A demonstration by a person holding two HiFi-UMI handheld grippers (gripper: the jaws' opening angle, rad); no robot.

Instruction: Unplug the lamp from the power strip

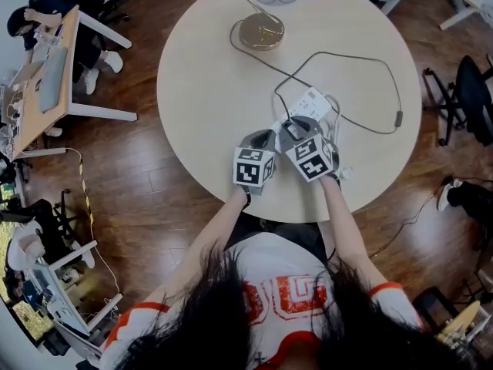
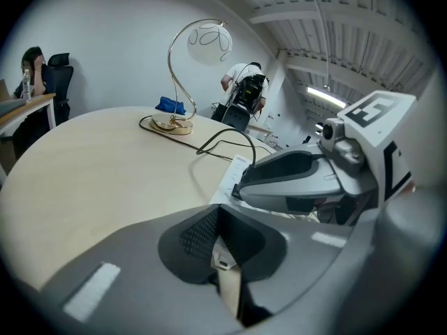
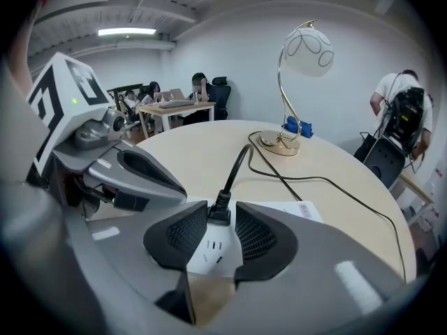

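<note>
On the round table (image 1: 208, 91) lies the white power strip (image 1: 314, 102), with the lamp's black plug (image 3: 218, 211) stuck in its far socket. From it the black cord (image 3: 235, 165) runs to the gold lamp base (image 1: 262, 31). My right gripper (image 3: 220, 223) hangs over the strip (image 3: 208, 253), open, with the plug between its fingertips; a thin gap shows beside the plug. My left gripper (image 2: 222, 241) is nearly closed on a narrow pale piece, seemingly the strip's end. In the head view the left gripper (image 1: 266, 139) and right gripper (image 1: 296, 126) sit side by side.
The cord loops to the right across the table with an inline switch (image 1: 398, 119). A desk (image 1: 46, 75) stands at the left and an office chair (image 1: 470, 99) at the right. A person with a backpack (image 3: 401, 114) stands beyond the table.
</note>
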